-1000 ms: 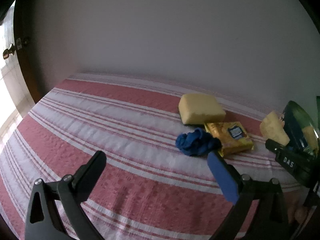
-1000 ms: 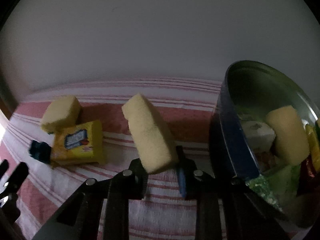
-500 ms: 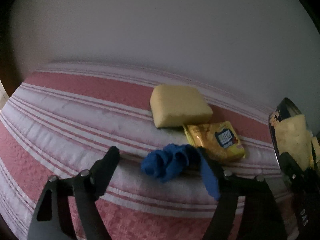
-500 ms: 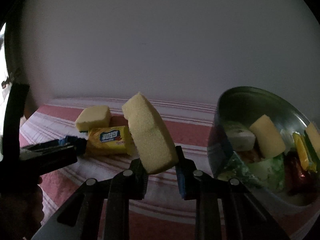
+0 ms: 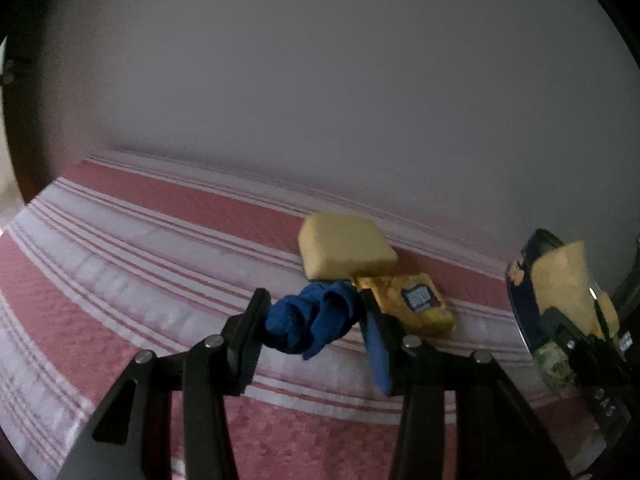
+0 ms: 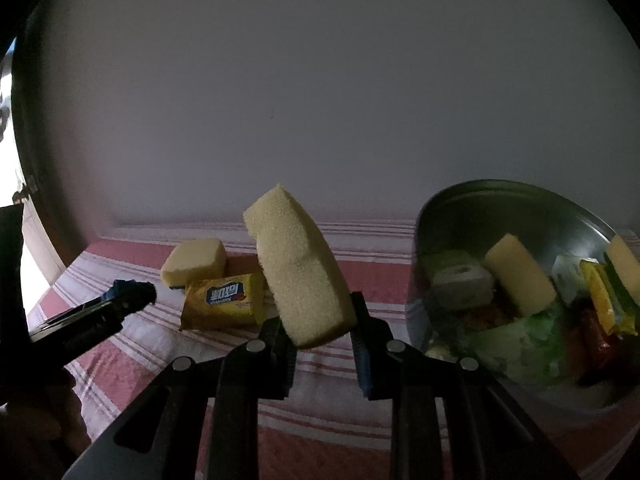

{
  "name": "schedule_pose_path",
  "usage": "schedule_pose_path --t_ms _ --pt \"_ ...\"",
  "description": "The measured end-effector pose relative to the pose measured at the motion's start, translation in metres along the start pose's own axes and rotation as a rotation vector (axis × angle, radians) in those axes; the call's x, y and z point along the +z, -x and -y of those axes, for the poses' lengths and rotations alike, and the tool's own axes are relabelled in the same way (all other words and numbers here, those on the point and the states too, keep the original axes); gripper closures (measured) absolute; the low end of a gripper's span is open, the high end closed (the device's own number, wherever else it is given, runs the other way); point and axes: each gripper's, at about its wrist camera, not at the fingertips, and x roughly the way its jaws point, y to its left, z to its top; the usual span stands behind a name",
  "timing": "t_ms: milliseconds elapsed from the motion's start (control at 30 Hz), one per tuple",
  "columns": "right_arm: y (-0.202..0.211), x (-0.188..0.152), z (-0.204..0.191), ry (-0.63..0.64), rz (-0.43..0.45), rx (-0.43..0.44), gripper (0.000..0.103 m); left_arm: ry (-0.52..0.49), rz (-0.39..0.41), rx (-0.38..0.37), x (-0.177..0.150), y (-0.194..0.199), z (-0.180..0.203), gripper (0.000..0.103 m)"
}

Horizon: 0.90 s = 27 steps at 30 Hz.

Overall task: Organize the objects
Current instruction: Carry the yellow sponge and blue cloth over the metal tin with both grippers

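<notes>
Red-and-white striped cloth (image 5: 168,264) covers the surface, with a plain pale wall behind it and dim light throughout.

Your left gripper (image 5: 316,322) is closing on the blue crumpled cloth (image 5: 310,322). The wad sits between the jaws and both seem to touch it, though how firmly is hard to say. It lies on the striped cloth just in front of a yellow soap packet (image 5: 412,304), with a flat yellow sponge (image 5: 344,250) just behind and touching that packet.

Your right gripper (image 6: 320,320) is fully pinched on the lower end of a second yellow sponge (image 6: 298,264), which stands tilted up above the fingers, clear of the surface. The metal bowl (image 6: 532,204) is close on its right and already holds another sponge, a white block, green and yellow packets and more.

Handling, as a judgement:
- Blue cloth: light, limp, will squash and sag. Take the bulk of the wad, not a loose fold, or a tail may drag on the packet.
- Held sponge: light, springy, rough enough to grip. The foam compresses, so it may wobble in your end-on hold.
- Soap packet: glossy wrapper, likely slippery. Pinch it across the short sides.
</notes>
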Motion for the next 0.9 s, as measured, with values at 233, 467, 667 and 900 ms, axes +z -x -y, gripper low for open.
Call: schedule_pose_path --t_ms 233,467,667,900 --pt "-0.004 -0.006 0.015 -0.037 -0.002 0.013 0.077 -0.011 0.057 0.058 -0.004 0.015 0.013 0.058" --pt "0.016 -0.006 0.038 -0.076 0.034 0.018 0.077 -0.003 0.104 0.053 -0.02 0.028 0.028 0.058" --pt "0.023 -0.006 0.046 -0.082 0.064 0.018 0.077 -0.011 0.12 0.031 -0.032 0.045 0.047 0.058" --pt "0.047 0.004 0.093 -0.137 0.132 -0.035 0.077 -0.059 0.146 -0.035 -0.037 0.052 0.1 0.058"
